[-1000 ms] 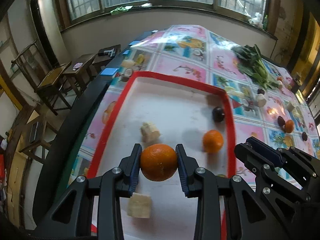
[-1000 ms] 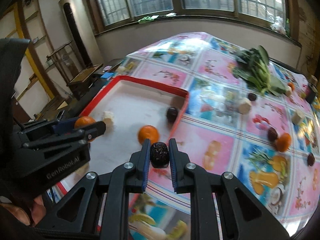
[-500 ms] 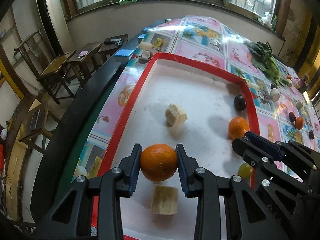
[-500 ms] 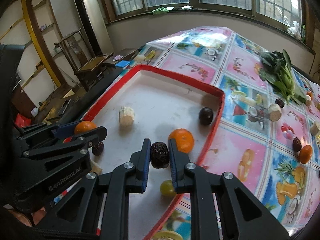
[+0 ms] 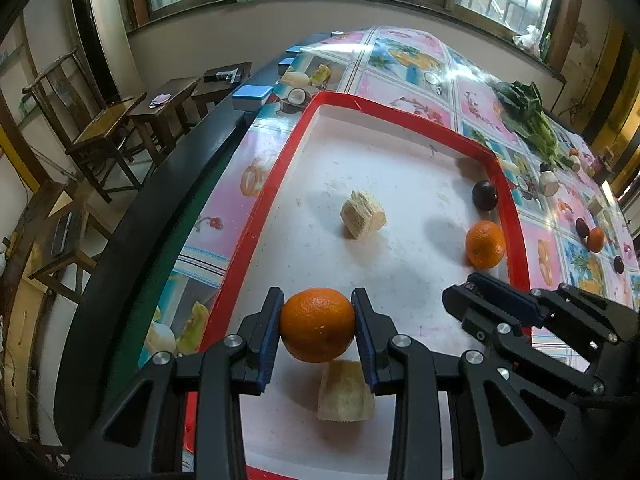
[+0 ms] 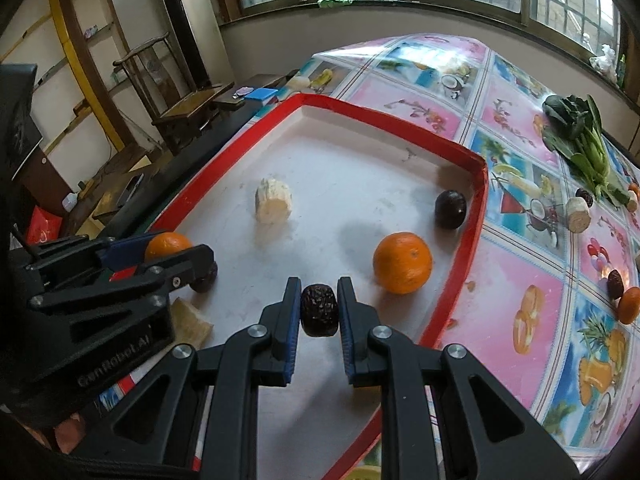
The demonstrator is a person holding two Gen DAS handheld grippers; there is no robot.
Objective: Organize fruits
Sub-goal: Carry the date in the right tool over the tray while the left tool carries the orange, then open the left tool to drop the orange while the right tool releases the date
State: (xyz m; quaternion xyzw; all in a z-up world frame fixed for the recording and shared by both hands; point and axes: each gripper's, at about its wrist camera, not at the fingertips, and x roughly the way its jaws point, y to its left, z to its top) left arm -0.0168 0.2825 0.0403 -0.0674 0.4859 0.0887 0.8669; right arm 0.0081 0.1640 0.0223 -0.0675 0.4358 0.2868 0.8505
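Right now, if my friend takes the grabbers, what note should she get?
Left gripper: jaws shut on a round orange, above the red-rimmed white tray.
Right gripper: jaws shut on a wrinkled dark date, also above the tray.
Already in the tray: another orange, a dark round fruit, pale chunks.
Left: set both down, then fetch the fruit on the patterned tablecloth.

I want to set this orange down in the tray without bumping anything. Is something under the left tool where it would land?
Yes. A pale cut chunk lies on the red-rimmed tray just below the orange held in the left tool. The bare floor beyond it looks free.
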